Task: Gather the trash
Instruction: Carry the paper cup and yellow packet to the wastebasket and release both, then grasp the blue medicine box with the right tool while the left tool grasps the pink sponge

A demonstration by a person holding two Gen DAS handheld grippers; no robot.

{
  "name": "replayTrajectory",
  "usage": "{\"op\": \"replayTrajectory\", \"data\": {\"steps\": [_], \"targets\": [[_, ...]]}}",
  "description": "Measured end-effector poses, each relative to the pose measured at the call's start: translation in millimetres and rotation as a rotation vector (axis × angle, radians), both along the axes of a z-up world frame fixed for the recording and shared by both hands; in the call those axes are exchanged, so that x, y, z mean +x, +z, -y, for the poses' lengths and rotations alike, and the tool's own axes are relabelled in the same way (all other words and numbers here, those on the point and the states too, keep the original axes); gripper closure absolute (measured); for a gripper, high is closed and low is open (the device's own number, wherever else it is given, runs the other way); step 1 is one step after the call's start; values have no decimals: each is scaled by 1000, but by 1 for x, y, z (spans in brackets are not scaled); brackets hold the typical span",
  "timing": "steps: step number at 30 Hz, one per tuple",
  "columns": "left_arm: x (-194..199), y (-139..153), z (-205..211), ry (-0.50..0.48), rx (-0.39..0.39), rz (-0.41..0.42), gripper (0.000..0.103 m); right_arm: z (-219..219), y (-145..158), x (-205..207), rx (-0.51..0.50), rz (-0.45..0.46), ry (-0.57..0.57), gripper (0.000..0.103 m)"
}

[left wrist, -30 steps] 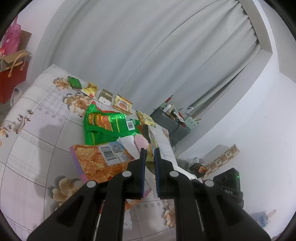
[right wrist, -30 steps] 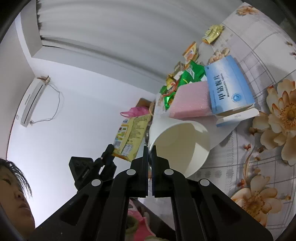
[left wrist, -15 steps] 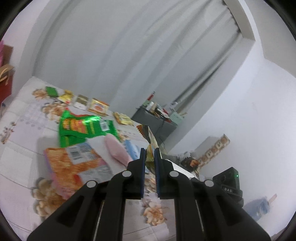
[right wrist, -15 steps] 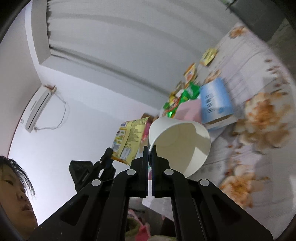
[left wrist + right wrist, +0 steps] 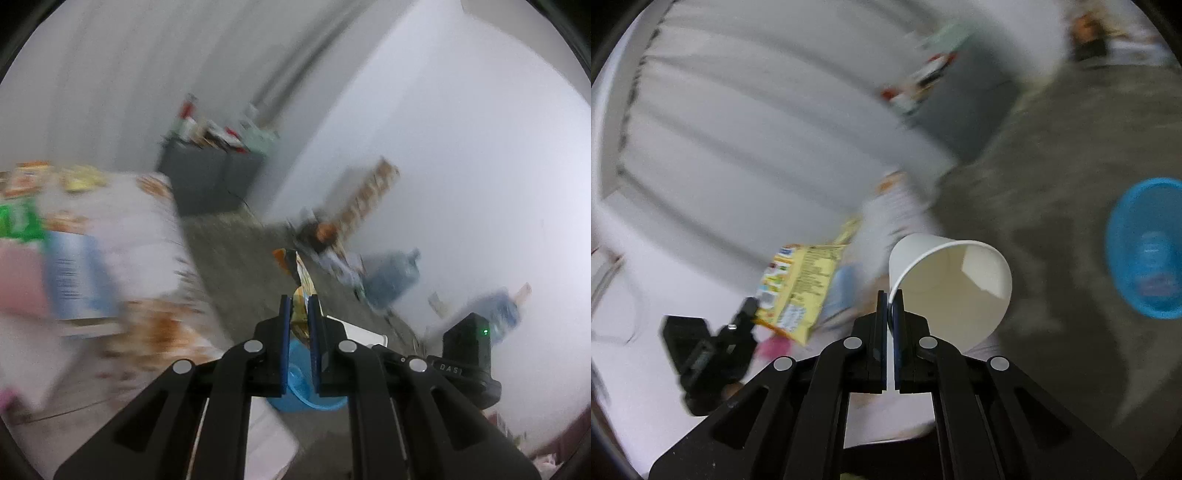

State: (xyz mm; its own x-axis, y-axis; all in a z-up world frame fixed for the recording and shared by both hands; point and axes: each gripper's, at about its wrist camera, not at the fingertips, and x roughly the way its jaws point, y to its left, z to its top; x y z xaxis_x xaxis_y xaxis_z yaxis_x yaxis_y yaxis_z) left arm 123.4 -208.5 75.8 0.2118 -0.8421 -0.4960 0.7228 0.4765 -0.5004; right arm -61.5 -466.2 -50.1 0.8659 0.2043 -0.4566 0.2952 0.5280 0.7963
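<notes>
I hold two items: my left gripper point(image 5: 298, 300) pinches one snack wrapper point(image 5: 301, 291); my right gripper point(image 5: 891, 295) clamps one paper cup point(image 5: 951, 284); one blue basket point(image 5: 1145, 247) beyond.

A dark cabinet point(image 5: 210, 181) stands against the grey curtain point(image 5: 147, 74); cluttered small items, too blurred to identify, sit on top.

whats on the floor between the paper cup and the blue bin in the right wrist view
Only bare grey floor, blurred, separates the paper cup pinched in the right gripper from the blue bin.
</notes>
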Motion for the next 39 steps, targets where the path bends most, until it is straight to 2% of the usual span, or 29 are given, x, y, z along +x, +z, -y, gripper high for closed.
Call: {"op": "replayTrajectory", "data": {"steps": [5,9,15,18,19,20,21,22,25,27,31,35,36,37,39], "targets": [[-15,-43,107,-144,125,-59,94,50,-40,-33,40,-106,-169,102],[-34,-80,179,-226,231,-67,94,78,-71,-36,94,-161,-259,102],[-53,-130,257,-311,340,-102,94,120,-103,-44,140,-236,-369,102],[-56,-152,285,-322,379,-119,90,144,-125,-41,164,-285,-407,97],[-58,-161,294,-326,402,-129,82,153,-137,-38,173,-318,-429,88],[-58,-170,301,-322,425,-143,79,160,-150,-36,176,-356,-443,63],[-56,-179,305,-312,437,-162,74,166,-160,-40,177,-390,-455,51],[-53,-187,307,-293,441,-191,73,171,-175,-41,180,-447,-476,45],[-48,-199,295,-240,436,-267,70,172,-205,-55,221,-540,-489,45],[-45,-200,284,-236,434,-285,70,168,-209,-64,227,-541,-501,45],[-41,-187,269,-216,411,-270,70,158,-202,-75,219,-523,-504,45],[-45,-155,246,-208,371,-240,70,145,-174,-72,179,-471,-485,44],[-46,-146,238,-211,354,-234,68,141,-166,-73,166,-455,-472,43],[-45,-135,226,-212,330,-236,61,138,-158,-72,149,-436,-457,42],[-41,-117,200,-208,283,-290,54,132,-141,-66,114,-405,-423,39]]}}
